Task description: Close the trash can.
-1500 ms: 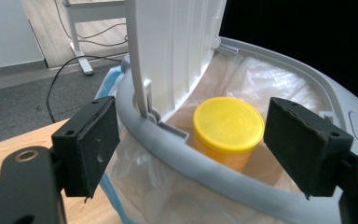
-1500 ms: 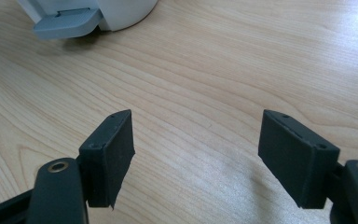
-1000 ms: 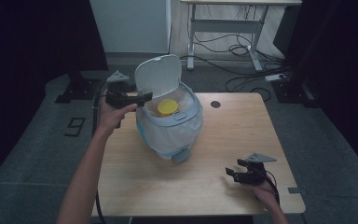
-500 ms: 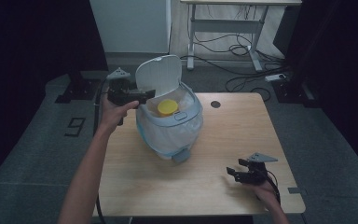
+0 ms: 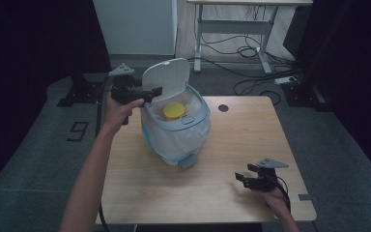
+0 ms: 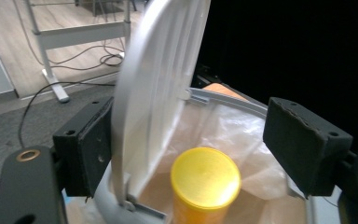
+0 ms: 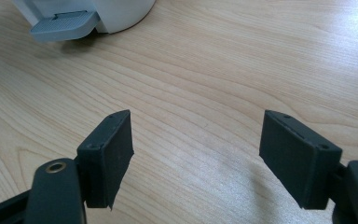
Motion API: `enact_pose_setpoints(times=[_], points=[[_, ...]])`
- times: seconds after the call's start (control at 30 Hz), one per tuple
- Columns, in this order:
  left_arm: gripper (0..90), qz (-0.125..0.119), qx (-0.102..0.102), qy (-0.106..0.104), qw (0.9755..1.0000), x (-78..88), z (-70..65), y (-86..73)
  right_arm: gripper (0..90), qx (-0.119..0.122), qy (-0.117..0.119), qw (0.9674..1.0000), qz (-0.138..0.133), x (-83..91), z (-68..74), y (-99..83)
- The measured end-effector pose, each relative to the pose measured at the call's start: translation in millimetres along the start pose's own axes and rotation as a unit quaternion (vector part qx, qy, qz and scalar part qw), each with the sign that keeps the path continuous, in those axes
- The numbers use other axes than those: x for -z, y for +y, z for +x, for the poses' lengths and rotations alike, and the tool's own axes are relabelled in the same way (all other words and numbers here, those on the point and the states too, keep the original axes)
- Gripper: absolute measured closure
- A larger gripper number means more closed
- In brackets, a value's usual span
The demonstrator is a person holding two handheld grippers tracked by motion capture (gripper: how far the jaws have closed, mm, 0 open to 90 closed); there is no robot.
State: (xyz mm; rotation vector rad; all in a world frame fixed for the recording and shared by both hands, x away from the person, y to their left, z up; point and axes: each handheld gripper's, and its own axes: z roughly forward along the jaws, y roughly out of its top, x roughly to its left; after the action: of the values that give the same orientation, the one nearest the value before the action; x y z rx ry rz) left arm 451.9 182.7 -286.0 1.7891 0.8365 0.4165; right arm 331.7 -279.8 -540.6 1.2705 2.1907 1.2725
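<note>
A small pedal bin (image 5: 176, 140) lined with a clear bag stands on the wooden table (image 5: 251, 130), its white lid (image 5: 166, 79) raised upright. A yellow-capped bottle (image 5: 174, 110) stands inside it. My left gripper (image 5: 155, 92) reaches in from the left at the lid's edge. In the left gripper view its jaws (image 6: 196, 140) are wide apart around the lid (image 6: 158, 84). The left pad lies against the lid's outer face and the right pad is clear of it, above the yellow cap (image 6: 205, 177). My right gripper (image 5: 244, 175) rests low near the table's front right, open (image 7: 205, 154) over bare wood.
The bin's grey pedal (image 5: 187, 162) points toward the table's front and shows at the top left as the pedal (image 7: 63, 25) in the right gripper view. A round cable hole (image 5: 223, 108) sits behind the bin. A desk frame with cables (image 5: 241, 43) stands on the floor beyond.
</note>
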Motion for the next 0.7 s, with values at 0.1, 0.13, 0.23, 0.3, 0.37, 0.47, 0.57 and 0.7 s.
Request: enact_pose_setpoints(times=[0.1,0.13,0.23,0.3,0.37,0.47,0.57,0.7], points=[[18.7,0.003,-0.002,-0.011,0.9999,0.7,-8.5,-3.5,25.1,0.001,-0.001,1.0,0.0,0.1,0.6,0.2],[18.6,0.005,-0.003,-0.016,0.9999,1.0,-12.2,-6.0,25.1,0.001,0.0,1.0,0.0,0.1,1.2,0.3],[18.6,0.009,0.004,-0.034,0.9994,-0.4,-19.9,-14.7,25.1,0.003,-0.004,1.0,-0.002,0.1,3.5,1.0],[18.5,0.008,0.004,-0.039,0.9992,-1.8,-25.9,-20.1,25.2,0.002,-0.006,1.0,-0.005,0.2,4.3,1.8],[18.1,0.01,0.004,-0.049,0.9988,-3.4,-30.6,-23.8,25.2,0.0,-0.007,1.0,-0.007,0.4,4.8,2.2],[17.4,0.017,0.004,-0.053,0.9984,-5.0,-35.2,-27.8,25.2,-0.001,-0.009,0.9999,-0.008,1.6,5.3,2.5],[17.0,0.02,0.006,-0.052,0.9984,-6.3,-37.7,-31.4,25.2,-0.003,-0.01,0.9999,-0.011,2.7,4.7,2.7],[17.1,0.026,0.014,-0.047,0.9985,-11.5,-39.0,-36.5,25.1,-0.003,-0.011,0.9999,-0.011,3.3,3.3,2.5]])
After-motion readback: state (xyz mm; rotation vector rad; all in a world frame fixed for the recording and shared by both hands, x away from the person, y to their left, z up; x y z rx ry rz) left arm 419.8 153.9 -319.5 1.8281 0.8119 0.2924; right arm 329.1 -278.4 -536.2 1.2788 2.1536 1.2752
